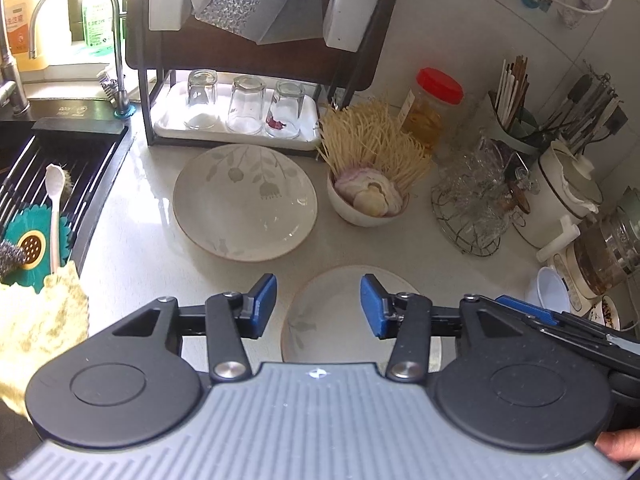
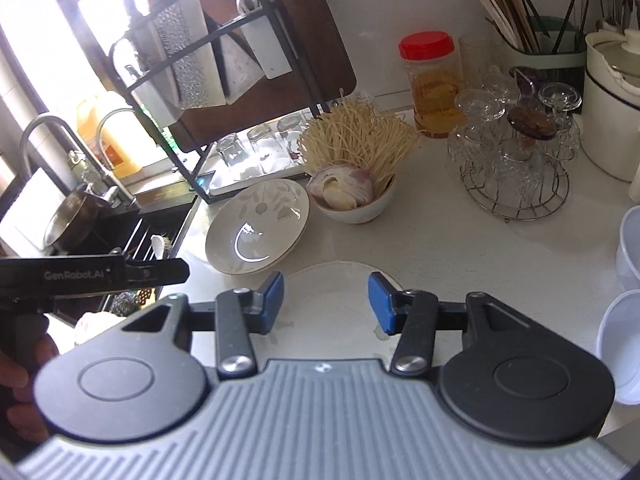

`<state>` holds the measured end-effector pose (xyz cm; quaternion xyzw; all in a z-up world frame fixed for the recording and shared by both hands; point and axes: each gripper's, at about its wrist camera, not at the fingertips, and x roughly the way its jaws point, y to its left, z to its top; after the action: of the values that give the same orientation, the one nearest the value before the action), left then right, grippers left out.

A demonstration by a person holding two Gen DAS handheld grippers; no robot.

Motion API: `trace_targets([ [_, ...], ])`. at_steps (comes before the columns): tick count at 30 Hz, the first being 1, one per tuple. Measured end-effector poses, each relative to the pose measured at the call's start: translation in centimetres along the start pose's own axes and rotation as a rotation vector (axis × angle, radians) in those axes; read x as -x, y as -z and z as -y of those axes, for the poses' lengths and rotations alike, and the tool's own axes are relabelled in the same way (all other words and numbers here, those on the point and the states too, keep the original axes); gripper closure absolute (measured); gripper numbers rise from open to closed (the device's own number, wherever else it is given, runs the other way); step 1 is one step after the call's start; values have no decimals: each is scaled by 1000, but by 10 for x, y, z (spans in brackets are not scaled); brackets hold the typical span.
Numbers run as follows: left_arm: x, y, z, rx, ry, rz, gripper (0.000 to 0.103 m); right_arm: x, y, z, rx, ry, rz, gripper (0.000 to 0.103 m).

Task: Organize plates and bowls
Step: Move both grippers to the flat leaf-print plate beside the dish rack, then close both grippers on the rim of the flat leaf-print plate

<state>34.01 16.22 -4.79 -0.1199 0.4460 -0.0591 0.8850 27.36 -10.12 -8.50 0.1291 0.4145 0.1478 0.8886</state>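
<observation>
Beside the dish rack [image 1: 256, 60], both left tongs [image 1: 318, 306] and right tongs [image 2: 326, 300] hover open and empty over the near plate [image 1: 332, 304]; the far plate [image 1: 244, 204] lies nearer the rack. Next likely: grip a rim.

Home kitchen: sink [image 1: 60, 168] with faucet [image 1: 76, 12], dish rack [image 1: 256, 60] holding upturned glasses [image 1: 244, 104], chopstick holder [image 1: 516, 120], red-lidded jar [image 1: 432, 108], plates [image 1: 244, 200] on counter [image 1: 400, 248].

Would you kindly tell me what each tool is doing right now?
Left tool: open, holding nothing, above the near plate.
Right tool: open, holding nothing.
</observation>
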Motion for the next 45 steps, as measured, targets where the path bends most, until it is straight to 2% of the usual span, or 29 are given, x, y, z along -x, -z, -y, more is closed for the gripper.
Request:
trace_targets([
  [13,-35,-39,-58,-30,18,-22,49,-39,-20,-20,-69,50,4,53],
  [18,-53,-57,-85,-12,27,-38,48,-58,-27,-23,-123,64,0,53],
  [26,-97,-84,-128,-9,36,-85,48,-101,-35,-40,-188,89,-46,52],
  [34,-145,-100,-169,-23,47,-145,48,-151,-47,-61,-198,122,-87,53],
  [45,-193,-114,-192,-66,116,-204,48,-210,-49,-68,-229,196,-142,54],
])
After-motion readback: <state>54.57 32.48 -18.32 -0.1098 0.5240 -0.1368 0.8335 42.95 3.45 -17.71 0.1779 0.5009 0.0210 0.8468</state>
